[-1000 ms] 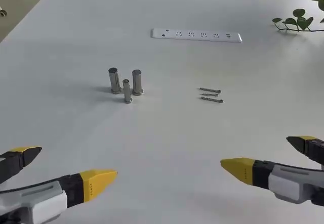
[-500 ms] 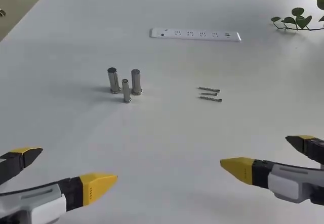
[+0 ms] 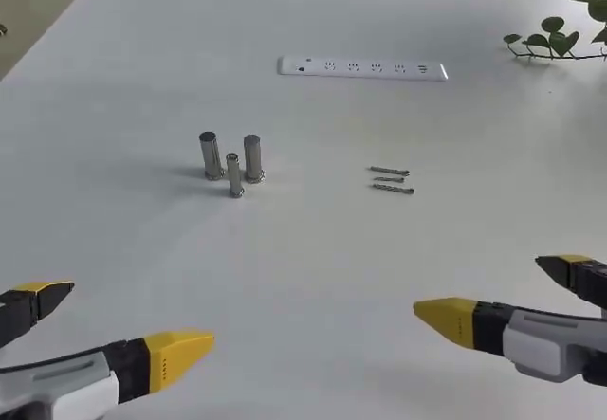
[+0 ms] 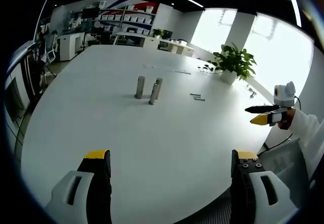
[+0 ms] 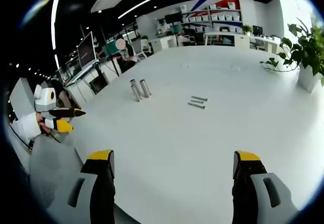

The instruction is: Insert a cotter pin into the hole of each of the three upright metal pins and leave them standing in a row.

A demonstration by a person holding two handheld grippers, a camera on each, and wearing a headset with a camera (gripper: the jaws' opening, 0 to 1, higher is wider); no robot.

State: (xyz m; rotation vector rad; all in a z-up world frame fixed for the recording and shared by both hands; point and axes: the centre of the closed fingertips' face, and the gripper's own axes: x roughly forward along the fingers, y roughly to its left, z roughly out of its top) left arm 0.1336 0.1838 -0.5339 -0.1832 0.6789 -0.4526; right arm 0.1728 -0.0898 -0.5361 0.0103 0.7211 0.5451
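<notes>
Left gripper (image 3: 142, 316) dipped slightly; it and right gripper (image 3: 479, 284) gape wide, empty. Ahead of jaws, we risk toppling close-set metal pins (image 3: 232, 161) while threading cotter pins (image 3: 391, 180).

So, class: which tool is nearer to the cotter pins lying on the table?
Right. The right tool hovers open on the near side of the cotter pins, slightly to their right; the left tool, also open, is much farther off to their left.
</notes>
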